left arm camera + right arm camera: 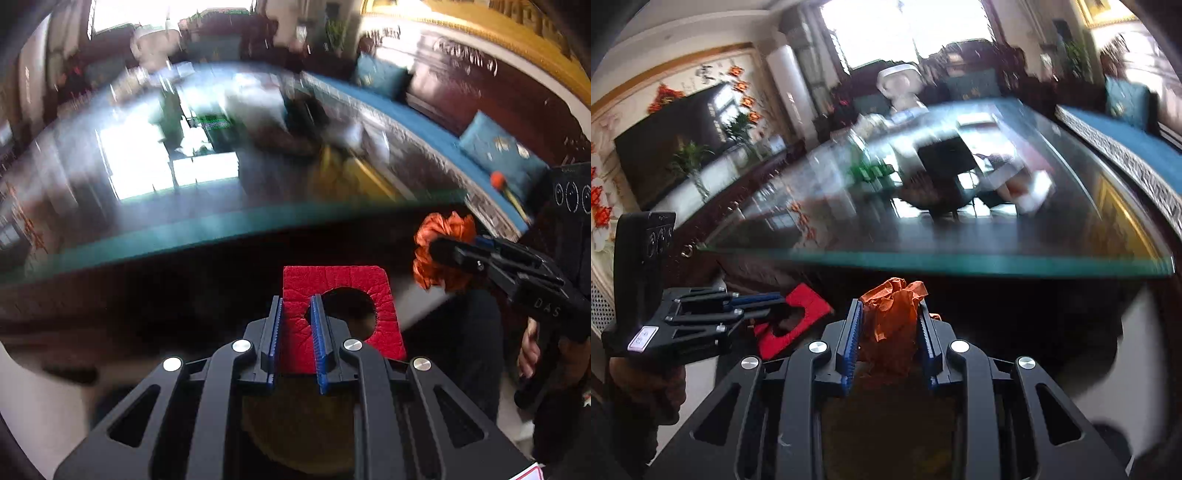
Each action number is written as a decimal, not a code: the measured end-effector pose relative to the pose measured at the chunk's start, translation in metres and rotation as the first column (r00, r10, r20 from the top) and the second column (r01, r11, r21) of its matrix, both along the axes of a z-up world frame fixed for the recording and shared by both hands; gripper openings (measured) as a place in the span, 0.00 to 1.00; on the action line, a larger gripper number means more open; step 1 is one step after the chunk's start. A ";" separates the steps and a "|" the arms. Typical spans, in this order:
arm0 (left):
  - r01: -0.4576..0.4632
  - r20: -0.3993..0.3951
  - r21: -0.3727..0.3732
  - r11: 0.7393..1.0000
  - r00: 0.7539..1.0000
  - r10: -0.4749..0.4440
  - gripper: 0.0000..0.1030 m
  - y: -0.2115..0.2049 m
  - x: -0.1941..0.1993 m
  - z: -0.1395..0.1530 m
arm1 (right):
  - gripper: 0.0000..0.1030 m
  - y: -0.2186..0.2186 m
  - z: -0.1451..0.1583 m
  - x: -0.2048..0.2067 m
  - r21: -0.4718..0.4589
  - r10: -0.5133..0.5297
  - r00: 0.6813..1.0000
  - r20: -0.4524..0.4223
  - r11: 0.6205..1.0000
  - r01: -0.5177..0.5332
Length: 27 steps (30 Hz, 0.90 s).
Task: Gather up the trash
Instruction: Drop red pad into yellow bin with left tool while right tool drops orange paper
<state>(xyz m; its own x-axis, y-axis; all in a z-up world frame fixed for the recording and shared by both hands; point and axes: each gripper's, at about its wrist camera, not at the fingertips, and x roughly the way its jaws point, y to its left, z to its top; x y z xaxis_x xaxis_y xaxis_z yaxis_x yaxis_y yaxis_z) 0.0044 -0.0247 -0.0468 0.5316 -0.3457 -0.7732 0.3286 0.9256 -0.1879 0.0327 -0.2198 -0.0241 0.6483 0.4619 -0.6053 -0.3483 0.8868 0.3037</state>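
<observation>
My left gripper (297, 306) is shut on a flat red square piece with a round hole (340, 284), held in the air below the glass table's front edge. It also shows in the right wrist view (798, 314), in the left gripper (775, 299) at the left. My right gripper (890, 314) is shut on a crumpled orange paper wad (894, 310). The wad (443, 236) and the right gripper (439, 247) also show at the right of the left wrist view.
A glass-topped table (221, 229) (960, 258) spans both views, blurred, with bottles, a dark bowl and boxes on it. A blue-cushioned bench (424, 125) runs along its right side. A TV (672, 140) stands at the far left.
</observation>
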 end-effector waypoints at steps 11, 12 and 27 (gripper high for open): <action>0.080 -0.233 0.032 0.996 0.970 -0.071 0.50 -0.045 -0.024 -0.085 | 0.28 -0.025 -0.044 -0.029 -0.002 -0.045 0.991 -0.127 0.999 0.045; 0.081 -0.235 0.029 0.996 0.969 -0.072 0.61 -0.044 -0.025 -0.086 | 0.28 -0.025 -0.045 -0.031 -0.002 -0.045 0.991 -0.128 0.999 0.045; -0.069 -0.184 0.066 0.995 0.980 0.080 0.62 0.007 -0.011 -0.068 | 0.44 0.022 -0.067 -0.032 -0.048 0.081 0.975 -0.208 0.995 -0.093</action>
